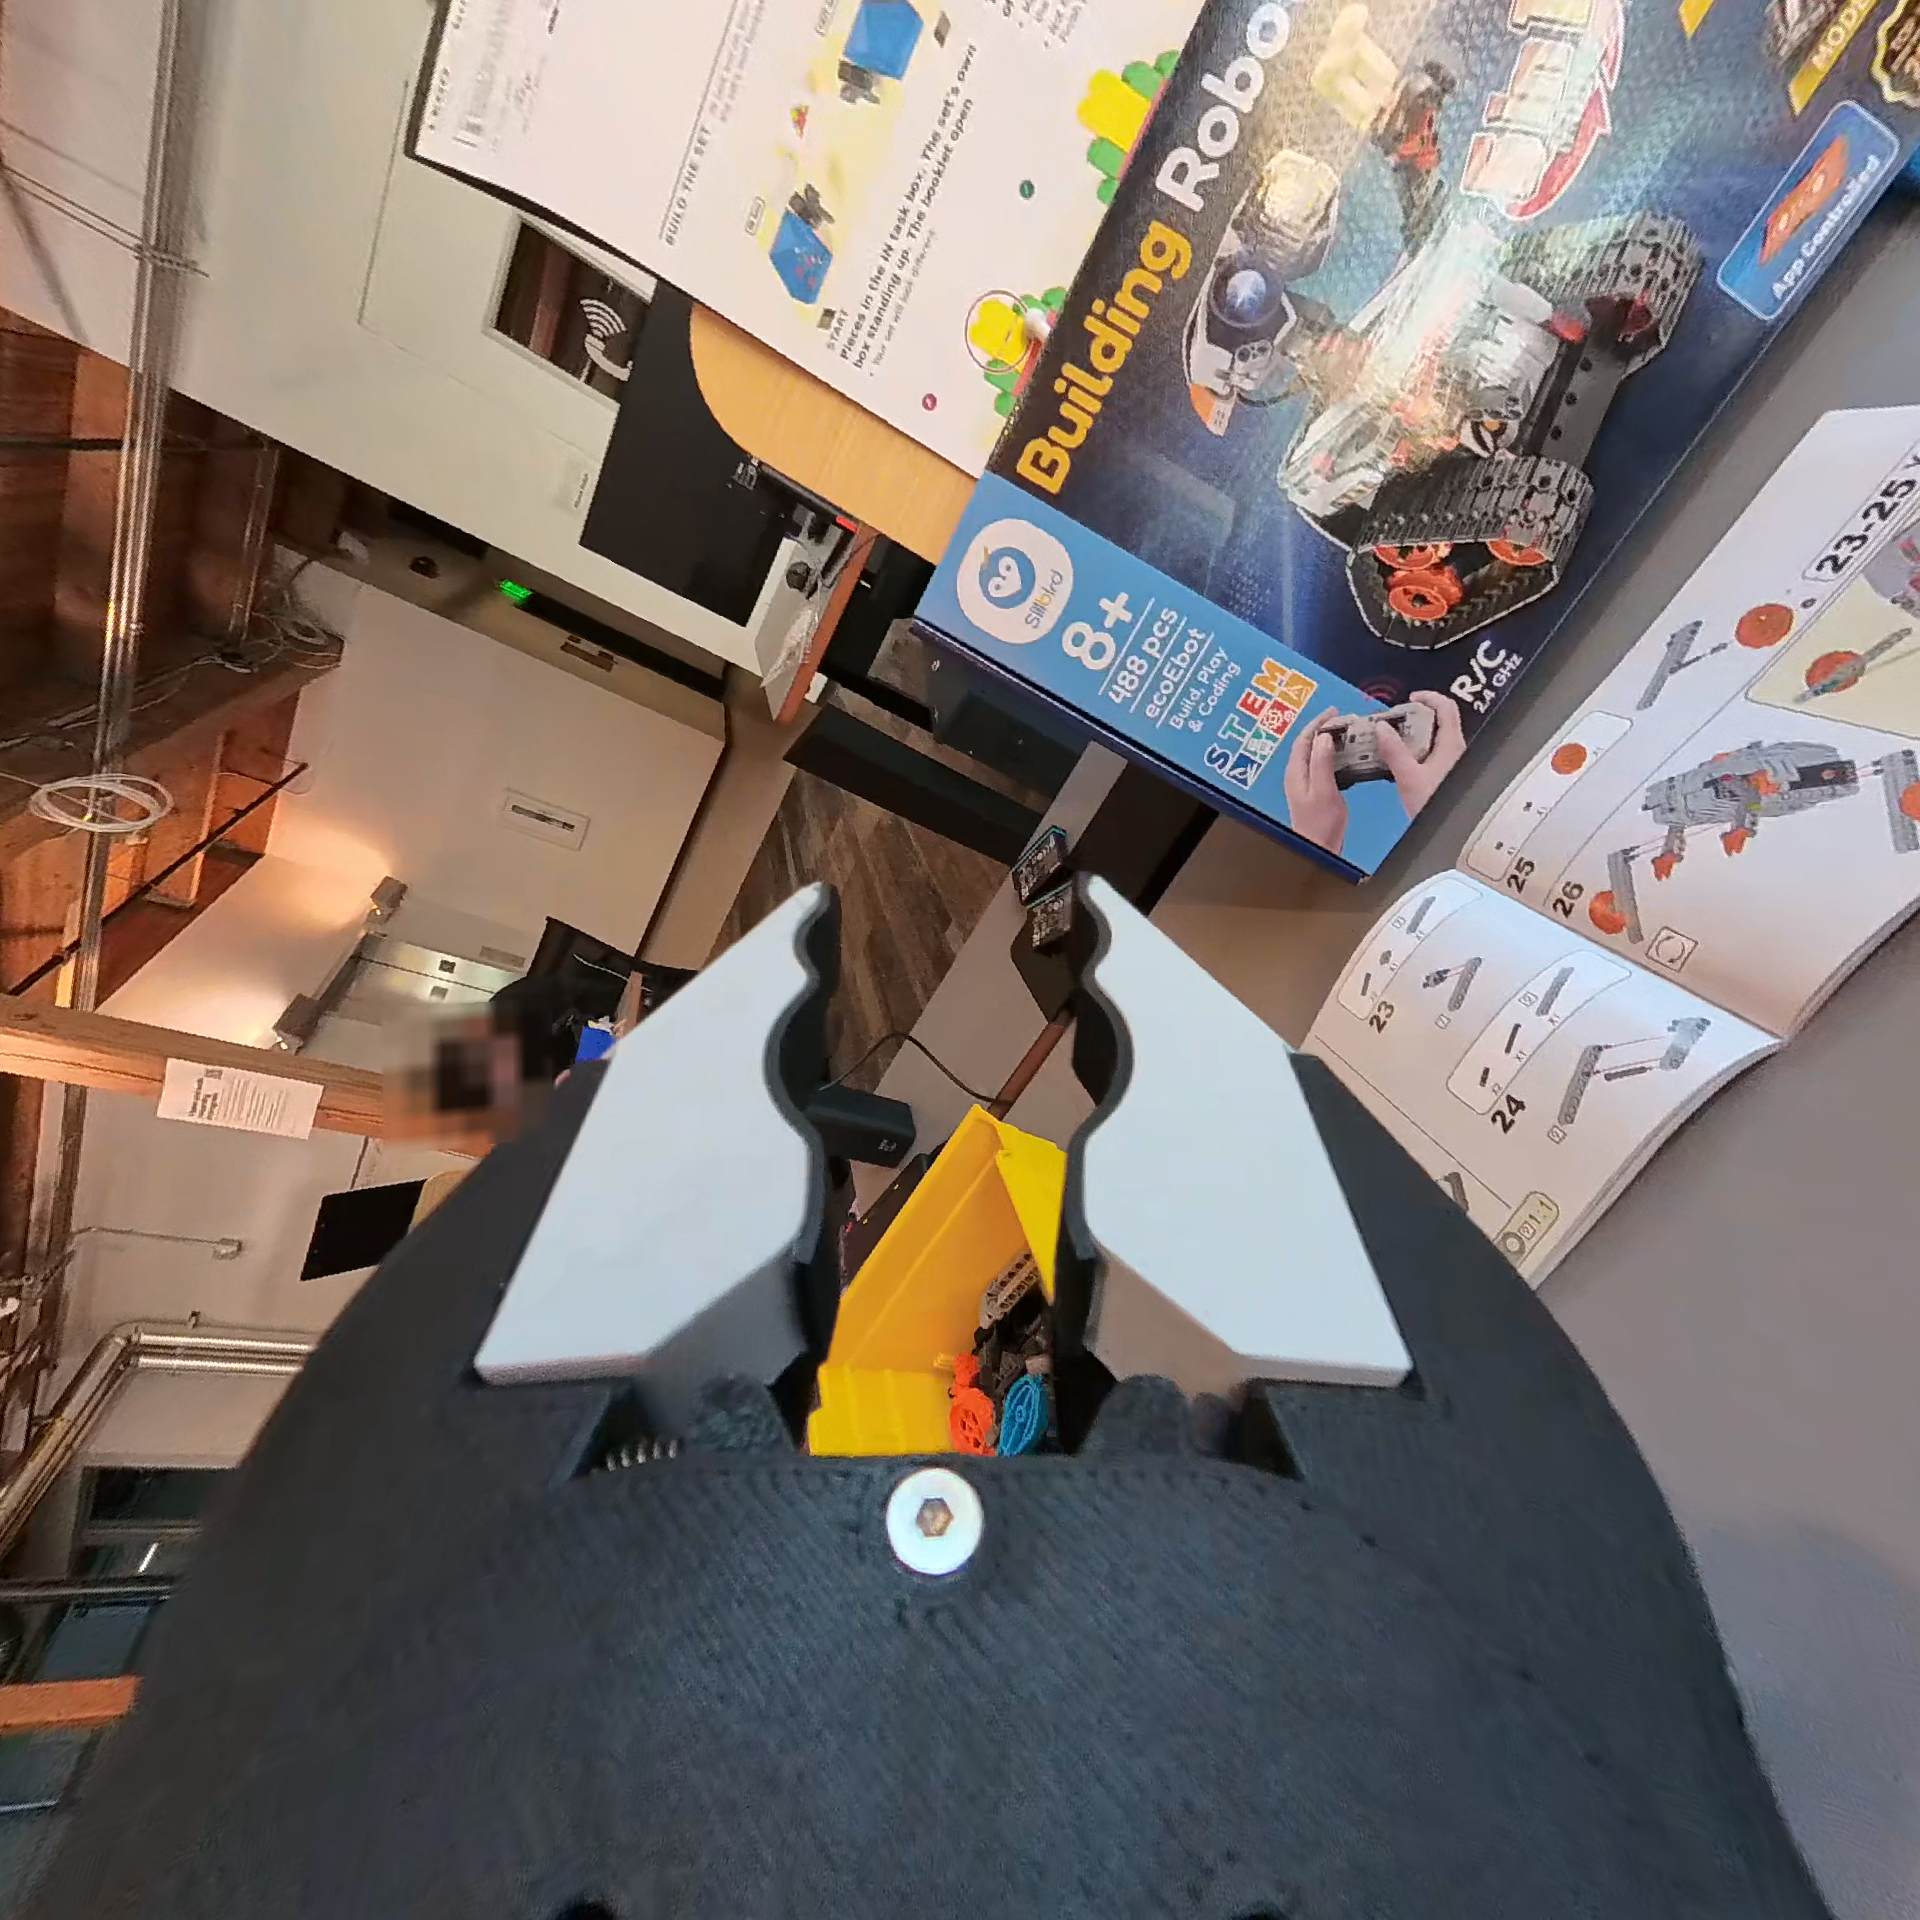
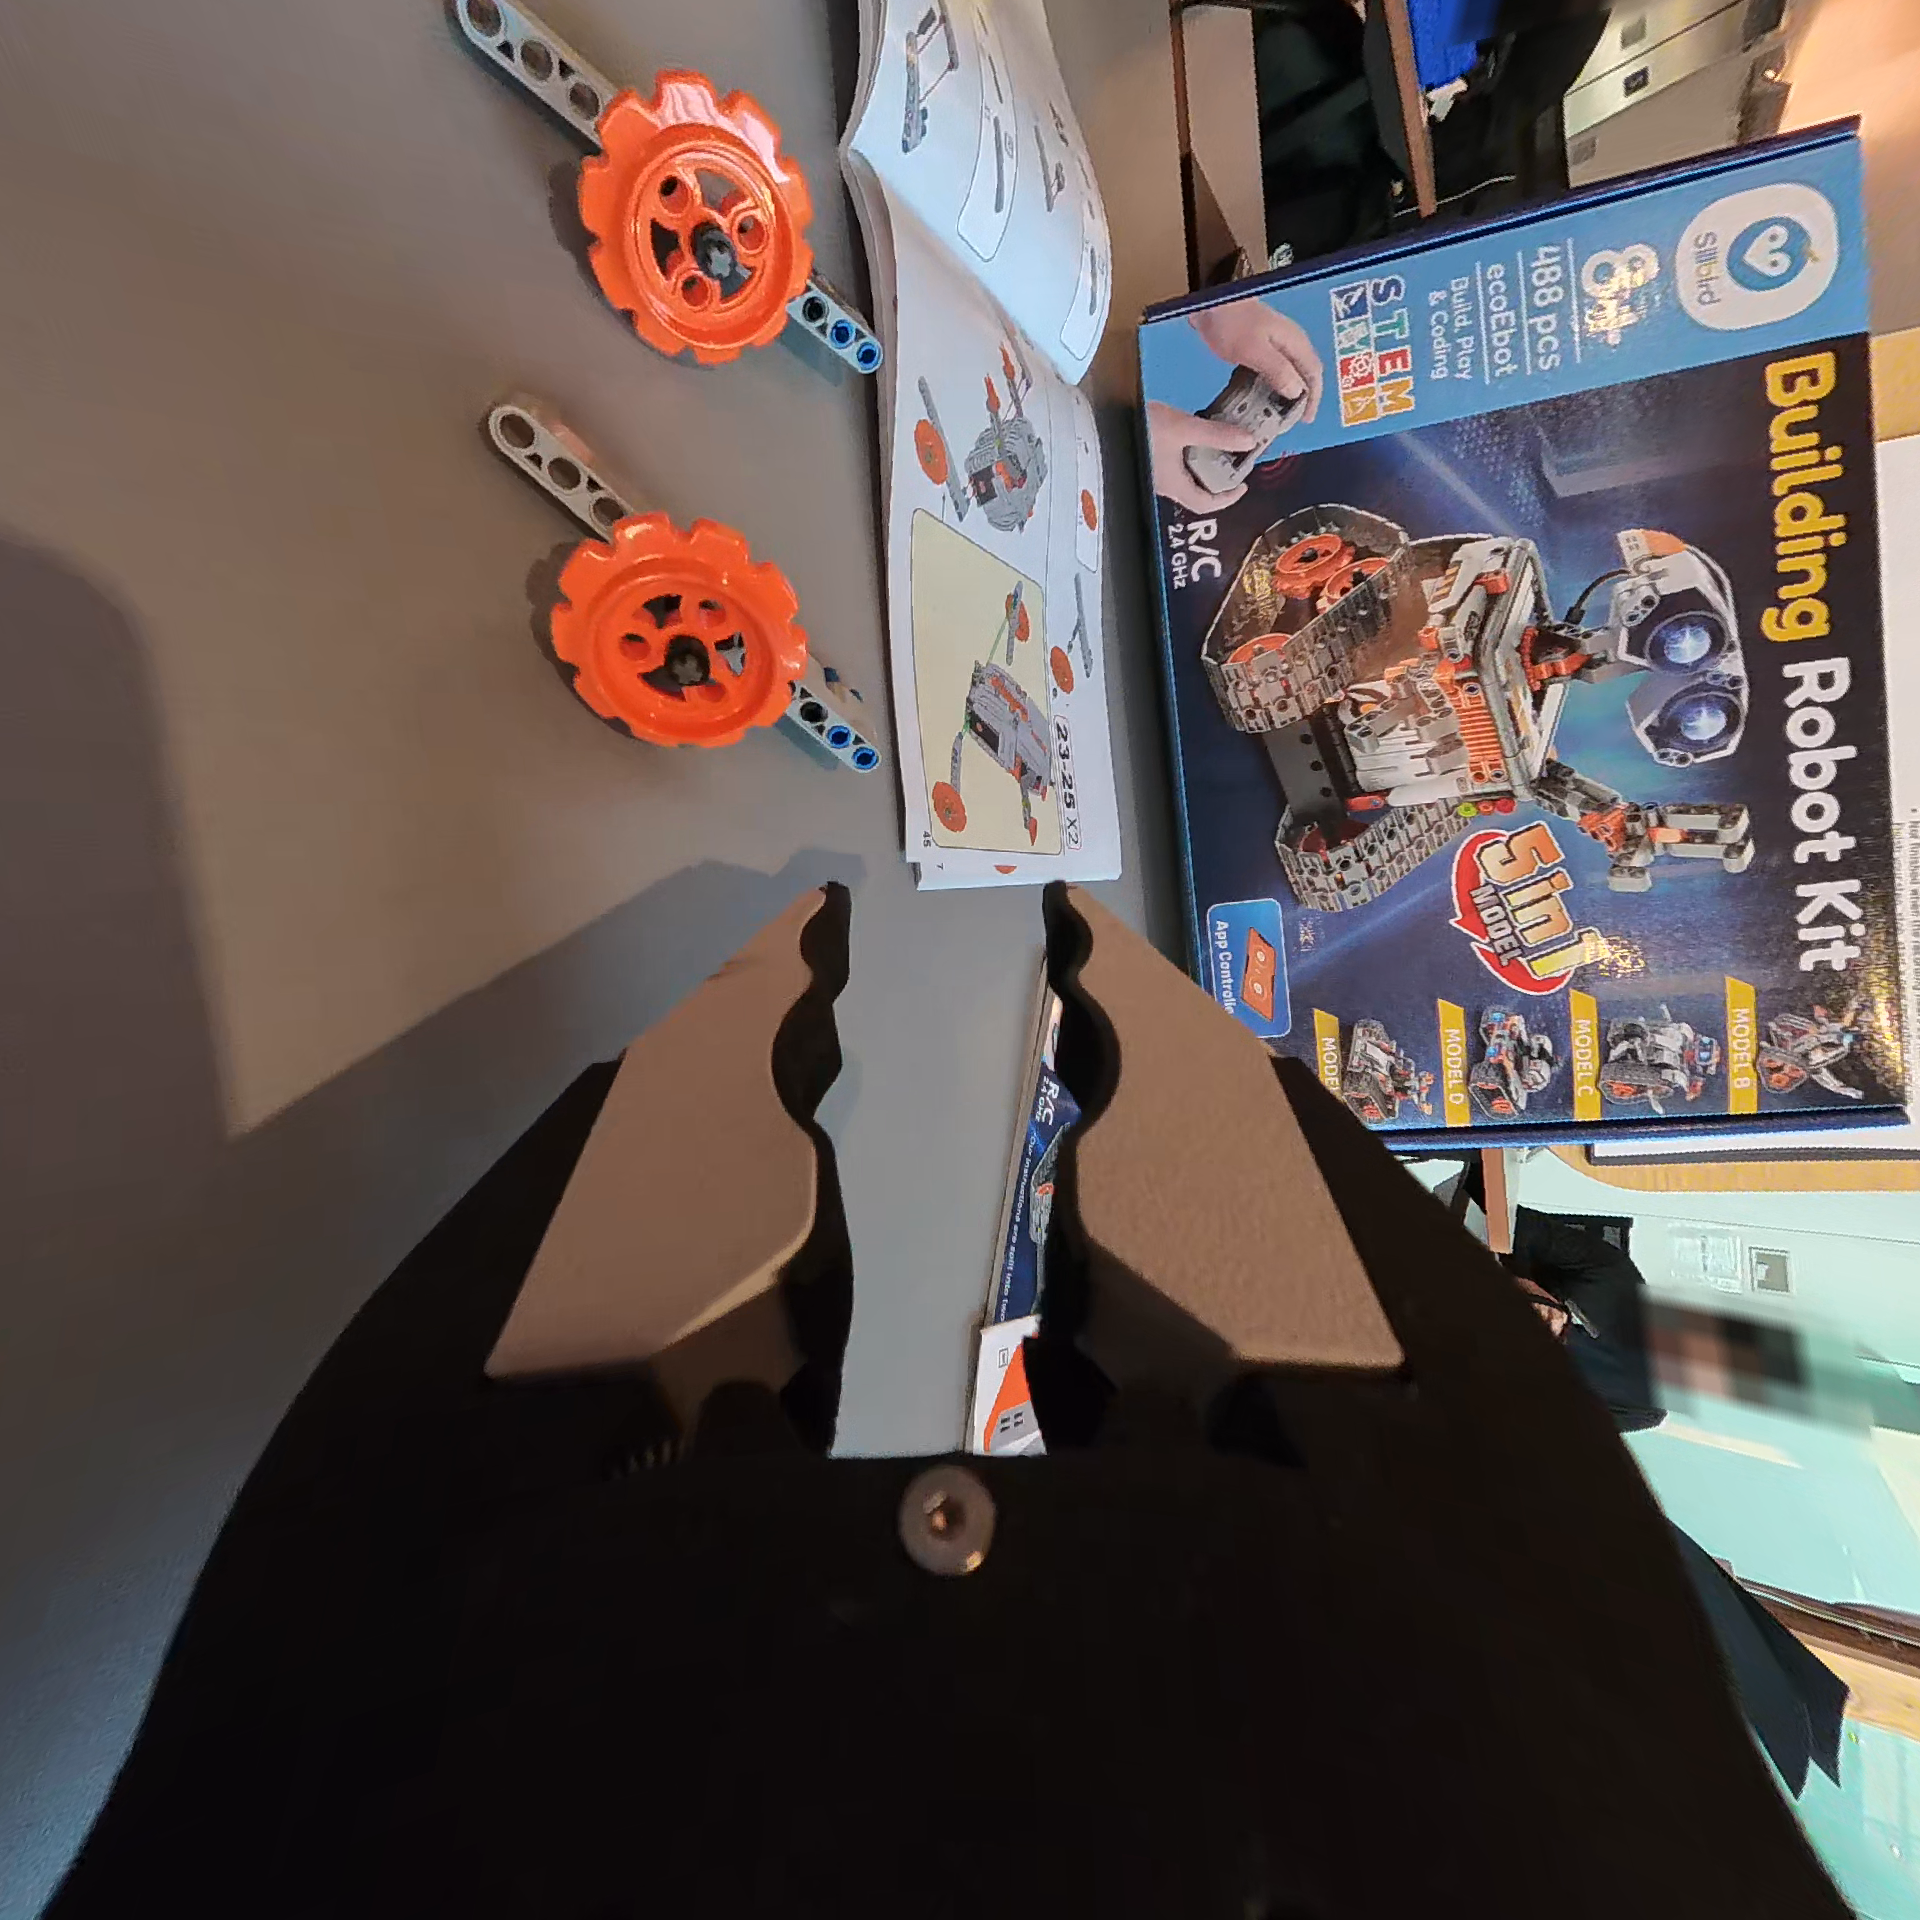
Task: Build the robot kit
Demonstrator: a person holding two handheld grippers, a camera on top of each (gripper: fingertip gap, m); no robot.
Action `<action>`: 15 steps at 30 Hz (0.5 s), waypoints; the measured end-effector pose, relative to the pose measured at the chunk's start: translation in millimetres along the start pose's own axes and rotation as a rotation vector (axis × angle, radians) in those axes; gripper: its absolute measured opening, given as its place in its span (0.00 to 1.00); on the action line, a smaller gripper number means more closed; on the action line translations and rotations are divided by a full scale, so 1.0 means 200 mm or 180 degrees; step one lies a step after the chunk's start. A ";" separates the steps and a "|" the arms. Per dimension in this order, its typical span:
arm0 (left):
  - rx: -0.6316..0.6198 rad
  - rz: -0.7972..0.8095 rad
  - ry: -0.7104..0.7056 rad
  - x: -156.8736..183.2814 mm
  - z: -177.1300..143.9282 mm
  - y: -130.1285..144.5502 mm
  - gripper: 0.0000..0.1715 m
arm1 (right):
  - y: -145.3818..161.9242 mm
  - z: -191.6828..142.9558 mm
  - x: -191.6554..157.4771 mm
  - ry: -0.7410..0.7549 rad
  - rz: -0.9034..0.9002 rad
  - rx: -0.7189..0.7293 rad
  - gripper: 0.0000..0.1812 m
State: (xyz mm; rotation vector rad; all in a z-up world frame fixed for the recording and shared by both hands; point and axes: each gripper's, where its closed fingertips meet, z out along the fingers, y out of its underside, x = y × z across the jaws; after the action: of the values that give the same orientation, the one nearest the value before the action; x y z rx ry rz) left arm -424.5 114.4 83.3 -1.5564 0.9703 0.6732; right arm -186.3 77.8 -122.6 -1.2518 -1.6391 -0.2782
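My left gripper [image 1: 956,899] is open and empty, held above a yellow bin [image 1: 935,1299] that shows between its fingers and holds small orange, blue and grey parts [image 1: 997,1392]. My right gripper [image 2: 940,899] is open and empty above the grey table [image 2: 312,935]. Two assemblies lie ahead of it to the left, each an orange toothed wheel on a grey holed beam: a nearer one [image 2: 675,629] and a farther one [image 2: 696,218]. An open instruction booklet [image 2: 997,582] lies just beyond the right fingertips and also shows in the left wrist view [image 1: 1621,966].
A blue robot kit box [image 2: 1507,644] stands on the table past the booklet; it also shows in the left wrist view [image 1: 1403,416]. A white printed sheet [image 1: 790,187] lies behind it. A second booklet [image 2: 1023,1247] lies under the right gripper. Room furniture is beyond the table edge. Some 30 cm of space lies between my two pairs of fingers.
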 end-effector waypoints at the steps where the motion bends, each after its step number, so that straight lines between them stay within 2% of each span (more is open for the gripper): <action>1: -0.0013 0.0001 0.0021 0.01 0.00 0.00 0.25 | 0.00 0.00 0.00 -0.0001 -0.0008 -0.0007 0.20; 15: -0.0182 0.0032 0.0137 0.04 0.01 0.05 0.21 | 0.03 0.02 -0.05 -0.0165 -0.0070 -0.0103 0.20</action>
State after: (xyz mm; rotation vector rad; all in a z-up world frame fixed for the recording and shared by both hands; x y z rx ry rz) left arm -428.9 113.8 70.5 -1.6228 0.9991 0.6822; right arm -184.4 76.2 -134.7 -1.2754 -1.6996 -0.2891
